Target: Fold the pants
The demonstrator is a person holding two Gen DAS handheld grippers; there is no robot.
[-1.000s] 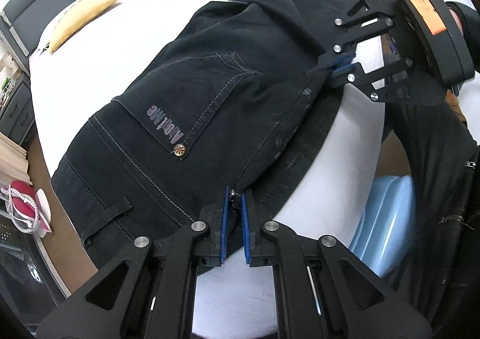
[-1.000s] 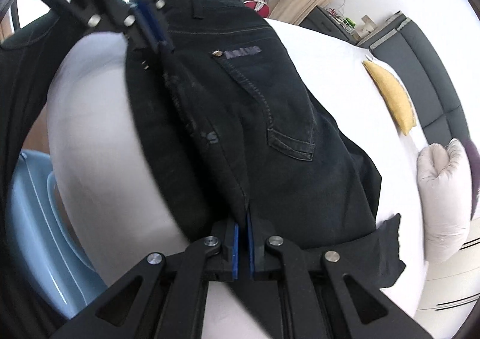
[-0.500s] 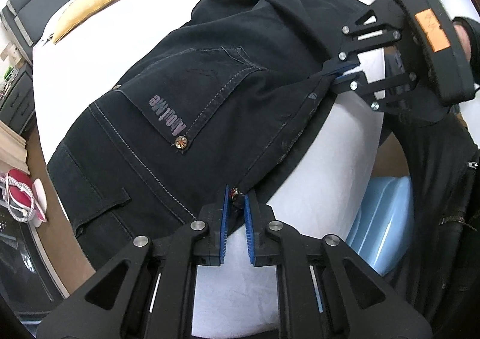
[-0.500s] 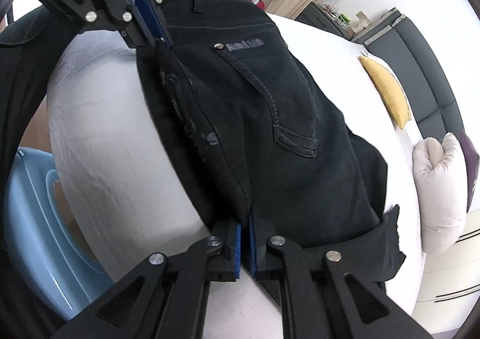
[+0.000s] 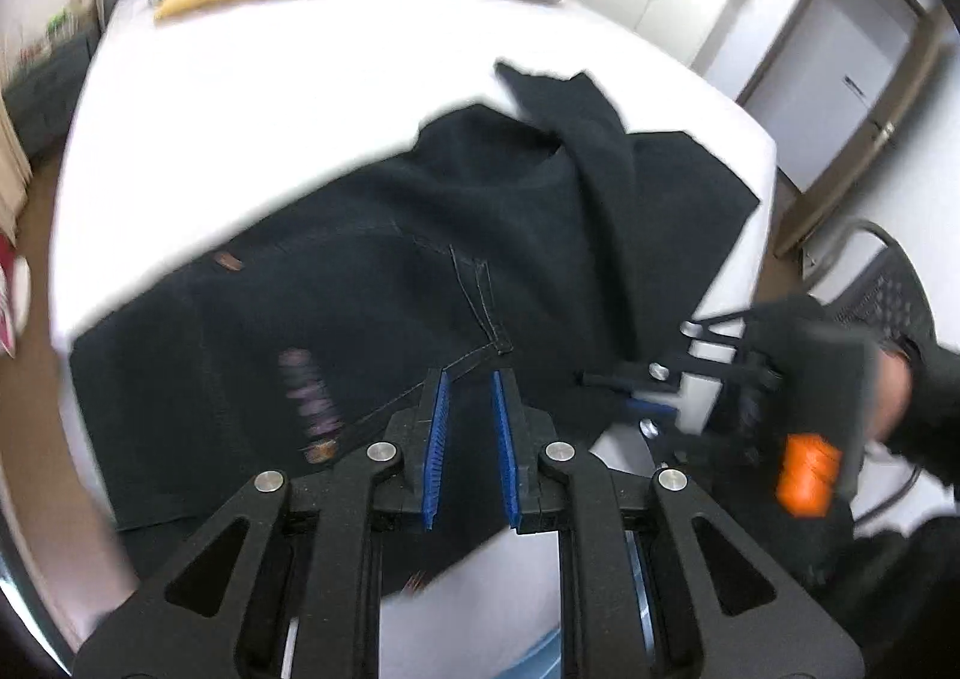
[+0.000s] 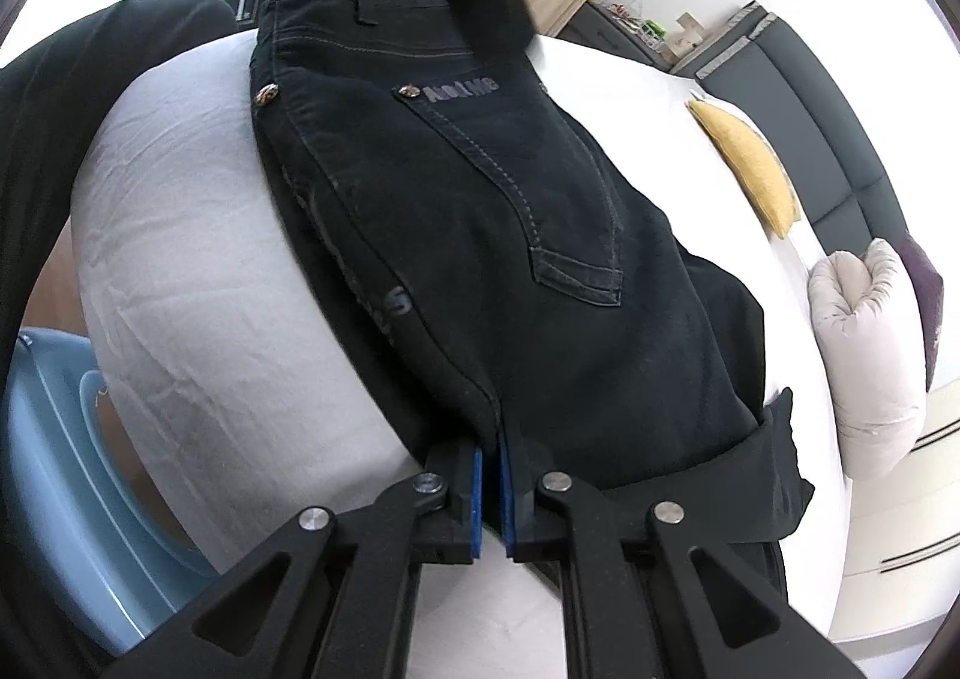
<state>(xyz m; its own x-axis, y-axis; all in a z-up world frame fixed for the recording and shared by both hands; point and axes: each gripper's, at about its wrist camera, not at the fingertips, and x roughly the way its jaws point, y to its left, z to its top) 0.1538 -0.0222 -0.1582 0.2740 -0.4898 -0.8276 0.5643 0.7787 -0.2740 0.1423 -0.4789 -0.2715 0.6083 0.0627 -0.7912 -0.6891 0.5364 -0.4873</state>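
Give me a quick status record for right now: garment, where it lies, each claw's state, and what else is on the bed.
garment: black jeans, back pocket facing up, lettering near the pocket rivet
surface: white bed; jeans lie across it, near its edge
left claw: open, over the jeans, gripping nothing; view is motion-blurred
right claw: shut on the jeans' edge seam
other items: yellow cushion and rolled pale duvet at the far side of the bed
floor: light blue basin beside the bed

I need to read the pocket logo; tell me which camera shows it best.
Right wrist view: the logo on the black pants is sharp there, beside a rivet. In the left wrist view it is only a motion-blurred purple smear, unreadable.
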